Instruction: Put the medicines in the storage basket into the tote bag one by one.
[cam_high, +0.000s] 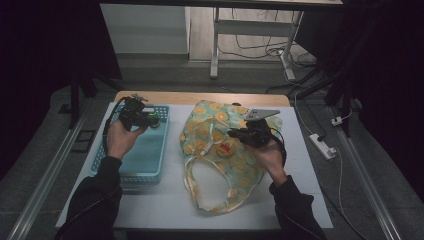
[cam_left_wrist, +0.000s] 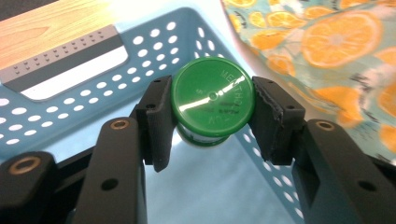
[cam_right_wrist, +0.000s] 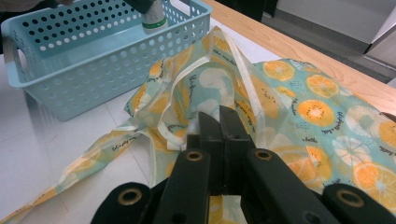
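Left gripper view: the left gripper (cam_left_wrist: 212, 112) clamps a green-capped jar (cam_left_wrist: 212, 100) above the blue basket (cam_left_wrist: 187, 35), open basket floor beneath, perforated walls on both sides. Right gripper view: the right gripper (cam_right_wrist: 219, 122), jaws pressed together, pins the orange-print bag (cam_right_wrist: 299, 107) beside that basket.

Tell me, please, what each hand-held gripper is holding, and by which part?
The left hand-held gripper clamps a small jar by the sides of its green lid. The right hand-held gripper is shut; whether it pinches the orange-print bag cannot be told.
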